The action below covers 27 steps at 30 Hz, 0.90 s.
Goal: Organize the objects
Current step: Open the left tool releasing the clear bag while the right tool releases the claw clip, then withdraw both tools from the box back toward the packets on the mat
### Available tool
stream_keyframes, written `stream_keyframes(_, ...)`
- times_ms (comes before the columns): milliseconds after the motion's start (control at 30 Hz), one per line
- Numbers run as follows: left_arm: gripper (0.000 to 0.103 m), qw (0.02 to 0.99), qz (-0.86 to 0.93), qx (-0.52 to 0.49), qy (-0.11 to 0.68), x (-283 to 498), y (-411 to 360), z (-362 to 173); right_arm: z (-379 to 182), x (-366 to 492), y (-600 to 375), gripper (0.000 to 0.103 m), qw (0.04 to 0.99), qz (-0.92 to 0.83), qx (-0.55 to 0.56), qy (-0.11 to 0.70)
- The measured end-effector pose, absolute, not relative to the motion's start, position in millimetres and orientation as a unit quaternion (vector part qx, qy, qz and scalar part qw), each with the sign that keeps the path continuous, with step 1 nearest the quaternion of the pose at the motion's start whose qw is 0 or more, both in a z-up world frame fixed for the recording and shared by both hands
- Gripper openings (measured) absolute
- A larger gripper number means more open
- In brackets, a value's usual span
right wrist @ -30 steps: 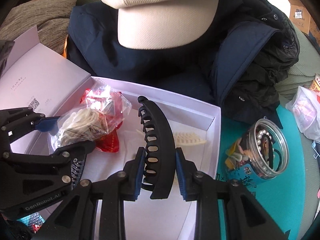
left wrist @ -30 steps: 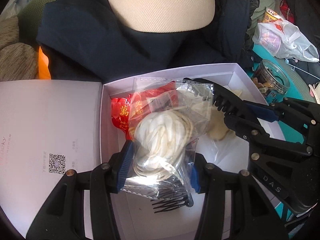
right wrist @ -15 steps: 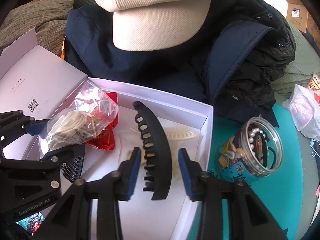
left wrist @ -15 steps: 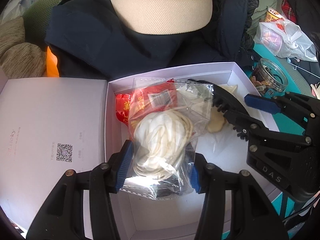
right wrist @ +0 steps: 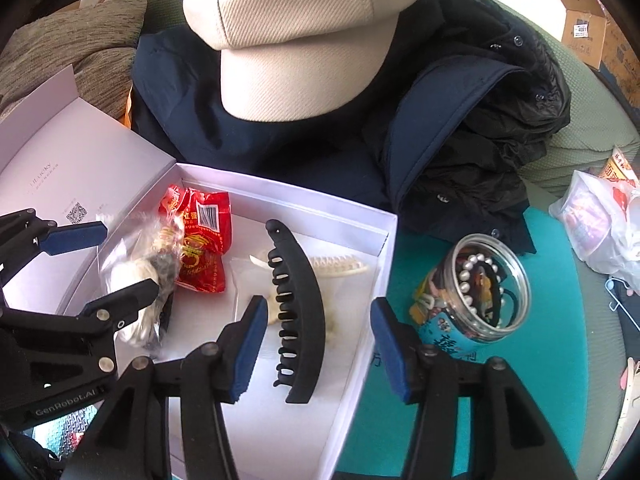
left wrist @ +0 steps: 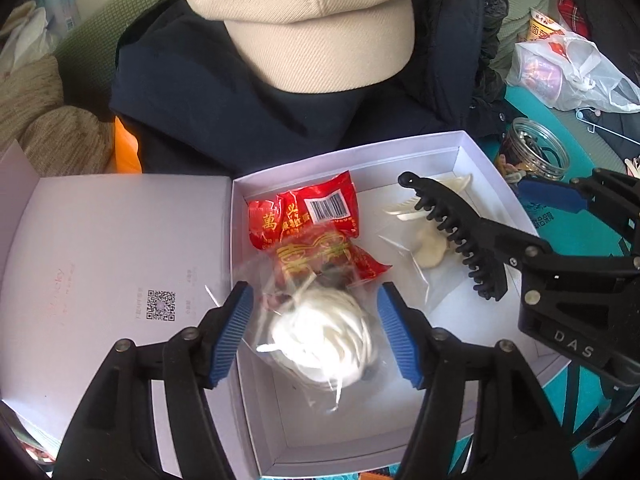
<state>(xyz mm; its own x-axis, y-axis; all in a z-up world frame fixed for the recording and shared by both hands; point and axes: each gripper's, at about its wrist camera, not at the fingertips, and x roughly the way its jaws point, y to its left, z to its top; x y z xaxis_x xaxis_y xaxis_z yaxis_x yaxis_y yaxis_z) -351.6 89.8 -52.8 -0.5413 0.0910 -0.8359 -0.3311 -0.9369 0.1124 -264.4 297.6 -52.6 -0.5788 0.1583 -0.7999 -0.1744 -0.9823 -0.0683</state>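
Both sets of jaws are opening. My left gripper hangs over the clear bag of white cord, which lies between the pads, untouched by either, on the floor of the white box, near-left corner. My right gripper straddles the black hair claw; its pads stand clear of the claw, which lies flat in the box. Under the claw: a cream hair clip. Red snack packets sit far-left in the box, touching the bag. Right of the box, on teal matting, a clear jar of hair ties. Beyond the box: navy jacket, beige cap atop it.
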Motion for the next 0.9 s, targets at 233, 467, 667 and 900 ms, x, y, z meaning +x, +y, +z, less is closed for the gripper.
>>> stream_keyframes(233,0.063,0.135,0.874,-0.453,0.114,-342,91,-29,-26,-254,299,0.054,0.101,0.895,-0.435,0.007)
stream_keyframes(467,0.063,0.143,0.884,-0.434,0.102,-322,85,8,7,-234,294,0.054,0.106,0.906,-0.411,0.005)
stream_keyframes(667,0.063,0.150,0.892,-0.415,0.097,-296,83,38,39,-210,286,0.054,0.111,0.917,-0.382,0.001)
stream_keyframes(900,0.063,0.155,0.901,-0.399,0.076,-263,77,76,76,-179,275,0.054,0.116,0.927,-0.357,-0.009)
